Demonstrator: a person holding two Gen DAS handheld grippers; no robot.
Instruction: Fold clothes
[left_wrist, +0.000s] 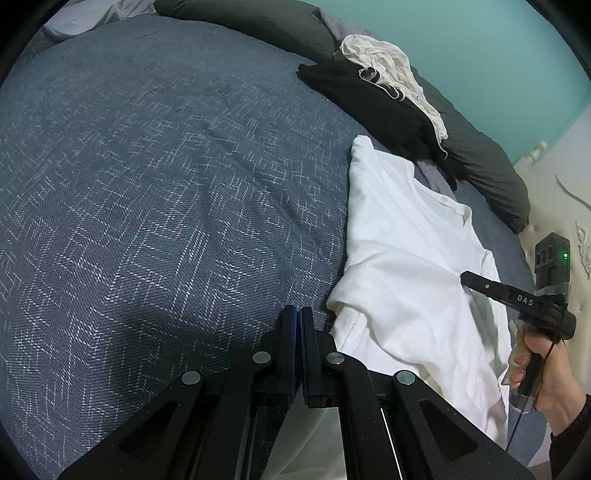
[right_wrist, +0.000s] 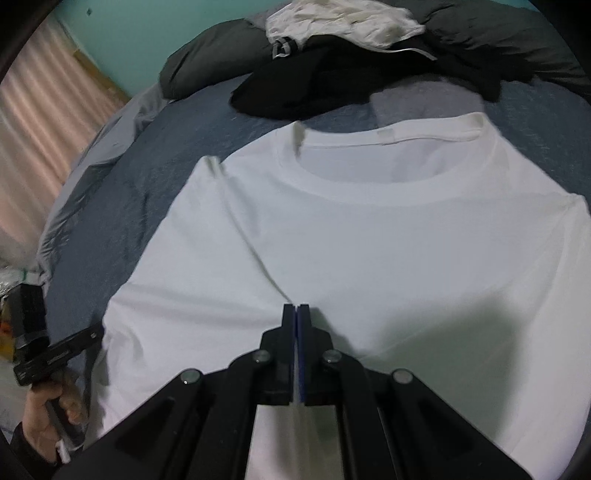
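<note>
1. Bedspread (left_wrist: 155, 206) of dark blue weave with pale crosshatch lines covers the bed and fills most of the left wrist view; a teal wall (left_wrist: 491, 66) rises behind it, at 1 o'clock.
2. Pink curtain (right_wrist: 40, 122) hangs at 10 o'clock in the right wrist view, beside the same teal wall.
3. Dark grey pillows (right_wrist: 218, 62) line the head of the bed; on and against them lies a heap of a black garment (right_wrist: 314, 88) with a crumpled cream garment (right_wrist: 343, 22) on top.
4. White T-shirt (right_wrist: 332, 240) lies flat on the bedspread, collar toward the pillows at 12 o'clock in the right wrist view, hem toward the camera, so its long axis runs from 6 to 12 o'clock. One sleeve (right_wrist: 207, 184) points to 10 o'clock.
5. In the left wrist view the T-shirt sits at 4 o'clock, just short of the black heap.
6. Left gripper (left_wrist: 298, 314) has its jaws closed together with nothing between them, over the bedspread just beside the shirt's edge.
7. Right gripper (right_wrist: 297, 314) has its jaws closed; its tips sit at a crease of the shirt's front, and I cannot tell whether cloth is pinched.
8. A hand (left_wrist: 535, 369) holds the right gripper's handle at 4 o'clock in the left wrist view.
</note>
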